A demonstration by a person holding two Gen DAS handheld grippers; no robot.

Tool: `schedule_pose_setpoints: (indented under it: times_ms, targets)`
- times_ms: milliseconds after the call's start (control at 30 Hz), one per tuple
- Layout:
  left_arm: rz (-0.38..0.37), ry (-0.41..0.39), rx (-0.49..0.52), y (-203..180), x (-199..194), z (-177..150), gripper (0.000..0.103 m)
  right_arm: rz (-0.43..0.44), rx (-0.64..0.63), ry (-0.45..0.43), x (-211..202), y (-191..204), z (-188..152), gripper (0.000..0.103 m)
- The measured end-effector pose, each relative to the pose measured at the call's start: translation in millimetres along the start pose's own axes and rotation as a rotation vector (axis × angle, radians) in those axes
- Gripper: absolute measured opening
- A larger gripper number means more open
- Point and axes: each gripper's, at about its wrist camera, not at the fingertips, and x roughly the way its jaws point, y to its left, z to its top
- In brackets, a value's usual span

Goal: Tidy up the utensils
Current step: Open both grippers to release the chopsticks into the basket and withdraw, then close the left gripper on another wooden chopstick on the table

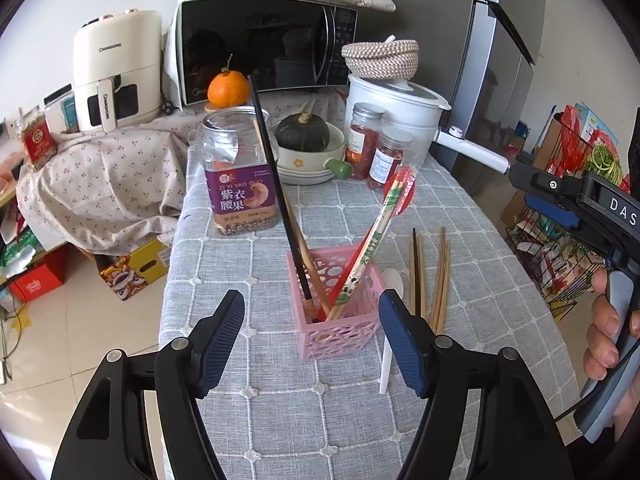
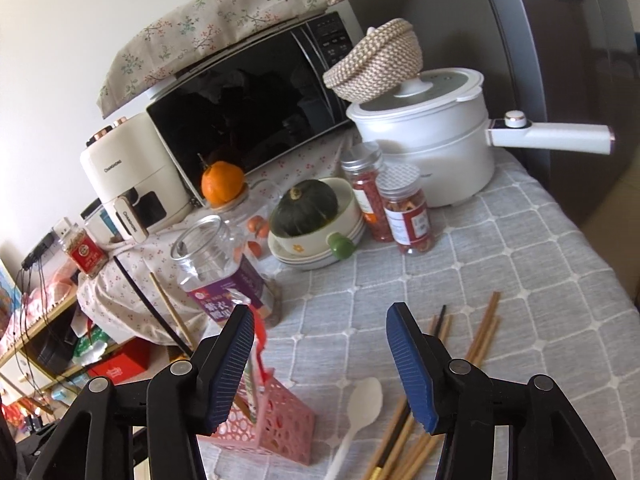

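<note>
A pink lattice basket (image 1: 340, 334) stands on the grey checked tablecloth (image 1: 248, 264). It holds a black chopstick (image 1: 280, 188), a wooden one and wrapped chopsticks (image 1: 384, 224). Loose chopsticks (image 1: 438, 280) and a white spoon (image 1: 390, 336) lie to its right. My left gripper (image 1: 312, 338) is open and empty, its fingers either side of the basket, nearer the camera. My right gripper (image 2: 320, 368) is open and empty above the spoon (image 2: 362, 412), between the basket (image 2: 276, 428) and the loose chopsticks (image 2: 476, 344).
A clear nut jar (image 1: 238, 172), a bowl with a green squash (image 1: 304, 136), two spice jars (image 1: 374, 148), a white pot (image 1: 400, 108) and a microwave (image 1: 264, 44) stand behind. The table edge drops off left. A wire rack (image 1: 560, 216) stands right.
</note>
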Motion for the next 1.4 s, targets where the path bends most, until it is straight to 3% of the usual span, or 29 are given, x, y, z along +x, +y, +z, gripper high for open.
schedule_pose_setpoints:
  times_ms: [333, 633, 800, 867, 1000, 1133, 1233, 1400]
  targets:
    - [-0.038, -0.007, 0.145, -66, 1, -1, 0.076, -0.168, 0.023, 0.105, -18, -56, -9, 0.079]
    - [-0.075, 0.065, 0.301, -143, 27, 4, 0.076, -0.298, 0.063, 0.23, -16, -108, -15, 0.084]
    - [-0.088, 0.139, 0.359, -173, 65, 9, 0.074, -0.363, 0.094, 0.308, -9, -141, -22, 0.084]
    - [-0.105, 0.181, 0.353, -178, 84, 12, 0.06, -0.385, 0.09, 0.329, -7, -152, -24, 0.084]
    - [-0.133, 0.291, 0.298, -181, 132, 25, 0.042, -0.401, 0.104, 0.357, -6, -169, -26, 0.084]
    - [-0.104, 0.371, 0.227, -177, 178, 38, 0.018, -0.396, 0.12, 0.376, -2, -177, -24, 0.084]
    - [-0.091, 0.424, 0.162, -171, 205, 44, 0.011, -0.391, 0.124, 0.382, 0, -180, -22, 0.084]
    - [-0.044, 0.462, 0.145, -171, 234, 45, 0.006, -0.368, 0.146, 0.4, 5, -183, -22, 0.084]
